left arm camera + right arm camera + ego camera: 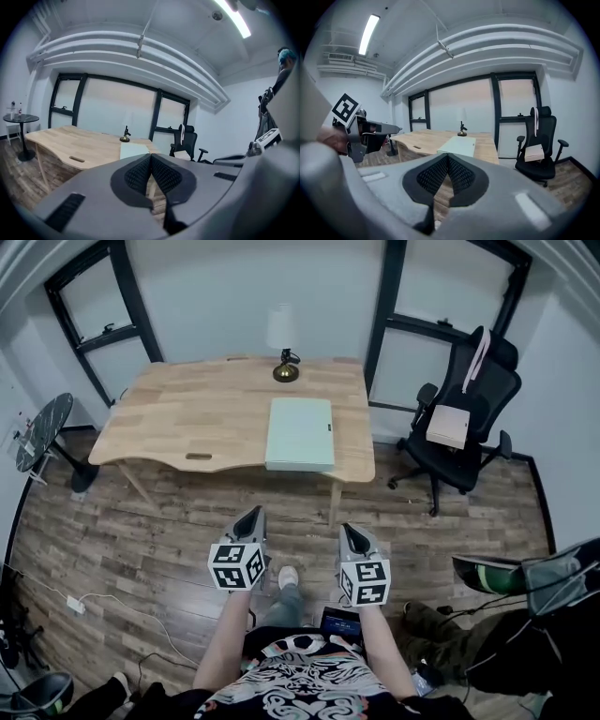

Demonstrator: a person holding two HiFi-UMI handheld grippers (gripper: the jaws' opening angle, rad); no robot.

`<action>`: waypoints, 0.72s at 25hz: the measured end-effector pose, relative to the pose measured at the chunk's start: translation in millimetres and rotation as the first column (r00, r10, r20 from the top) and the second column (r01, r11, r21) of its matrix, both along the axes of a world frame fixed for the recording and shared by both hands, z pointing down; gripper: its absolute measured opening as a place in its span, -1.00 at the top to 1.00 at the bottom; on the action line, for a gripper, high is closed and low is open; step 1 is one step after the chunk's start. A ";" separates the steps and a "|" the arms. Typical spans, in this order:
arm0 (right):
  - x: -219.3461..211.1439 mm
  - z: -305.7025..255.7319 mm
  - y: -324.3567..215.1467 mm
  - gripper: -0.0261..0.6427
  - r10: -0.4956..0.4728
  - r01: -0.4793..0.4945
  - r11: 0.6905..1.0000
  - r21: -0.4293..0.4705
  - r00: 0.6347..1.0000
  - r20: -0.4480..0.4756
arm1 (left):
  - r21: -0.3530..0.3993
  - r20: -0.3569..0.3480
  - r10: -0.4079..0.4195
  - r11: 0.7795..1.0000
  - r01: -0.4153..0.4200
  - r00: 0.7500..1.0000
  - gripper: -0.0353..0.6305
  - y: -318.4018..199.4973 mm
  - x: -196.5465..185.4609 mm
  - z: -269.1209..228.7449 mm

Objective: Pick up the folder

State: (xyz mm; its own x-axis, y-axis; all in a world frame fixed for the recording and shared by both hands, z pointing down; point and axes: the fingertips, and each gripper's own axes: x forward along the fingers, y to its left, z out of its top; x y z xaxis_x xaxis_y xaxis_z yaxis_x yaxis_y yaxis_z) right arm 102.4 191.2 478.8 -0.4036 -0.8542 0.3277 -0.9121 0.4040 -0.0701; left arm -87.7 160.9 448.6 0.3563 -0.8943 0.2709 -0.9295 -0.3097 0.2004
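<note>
- Folder (300, 432) flat on tabletop (187, 418), right half, reaching front edge; lamp (285, 369) behind it
- Left gripper (250, 516): fingers together, empty
- Right gripper (352, 532): fingers together, empty
- Both side by side over floor (169, 531), short of tabletop, well apart from folder

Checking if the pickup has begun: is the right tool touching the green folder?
Apart. The head view shows the right tool above floorboards, well short of the folder lying on the desk.
</note>
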 end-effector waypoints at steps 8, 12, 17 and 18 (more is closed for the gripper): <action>-3.2 19.3 -87.1 0.90 -0.002 0.003 1.000 -0.031 0.999 0.039 | -0.018 -0.048 0.010 1.000 -0.011 0.999 0.87 -86.5 -3.6 18.6; -28.0 29.0 -146.7 0.91 -0.093 0.099 0.991 -0.094 0.994 0.066 | -0.051 -0.035 0.034 0.998 -0.035 0.999 0.87 -156.7 -10.3 29.2; -38.5 34.7 -233.7 0.91 -0.052 0.076 0.987 -0.141 0.985 0.167 | -0.078 -0.031 0.065 0.995 -0.068 0.997 0.87 -246.2 -20.5 36.6; -37.9 36.1 -247.7 0.91 -0.033 0.060 0.988 -0.144 0.982 0.187 | -0.082 -0.024 0.071 0.994 -0.073 0.997 0.87 -261.3 -22.7 39.4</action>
State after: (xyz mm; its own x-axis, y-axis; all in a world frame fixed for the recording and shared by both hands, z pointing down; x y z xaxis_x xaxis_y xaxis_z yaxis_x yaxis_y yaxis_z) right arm 64.4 -56.6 514.9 -0.5069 -0.7805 0.3658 -0.8584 0.4182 -0.2971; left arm -110.4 -100.4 487.9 0.4254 -0.8410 0.3341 -0.9006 -0.3573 0.2475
